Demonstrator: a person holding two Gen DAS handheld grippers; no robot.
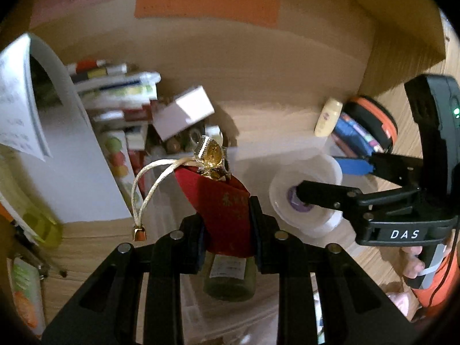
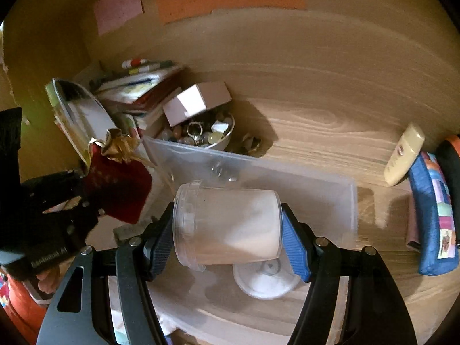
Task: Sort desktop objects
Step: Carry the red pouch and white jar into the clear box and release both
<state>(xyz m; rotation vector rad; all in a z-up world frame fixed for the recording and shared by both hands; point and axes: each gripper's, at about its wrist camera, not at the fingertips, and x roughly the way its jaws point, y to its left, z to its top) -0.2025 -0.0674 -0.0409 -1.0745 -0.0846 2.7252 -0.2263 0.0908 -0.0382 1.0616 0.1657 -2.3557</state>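
My left gripper (image 1: 227, 230) is shut on a red-wrapped bottle (image 1: 224, 210) with a gold ornament and a cream cord at its top, held in the air; it also shows at the left of the right wrist view (image 2: 115, 189). My right gripper (image 2: 227, 235) is shut on a clear plastic jar (image 2: 227, 227) of white powder, lying sideways between the pads above a clear plastic bin (image 2: 316, 189). In the left wrist view the jar (image 1: 304, 195) and the right gripper (image 1: 330, 184) show at the right. A white round lid (image 2: 264, 281) lies below the jar.
A book stack (image 2: 138, 89), a pale box (image 2: 198, 100) and a bowl of trinkets (image 2: 201, 135) stand at the back left. A cream tube (image 2: 402, 155) and a blue pencil case (image 2: 434, 215) lie on the wooden desk (image 2: 316, 120) at the right. Coloured papers hang on the wall.
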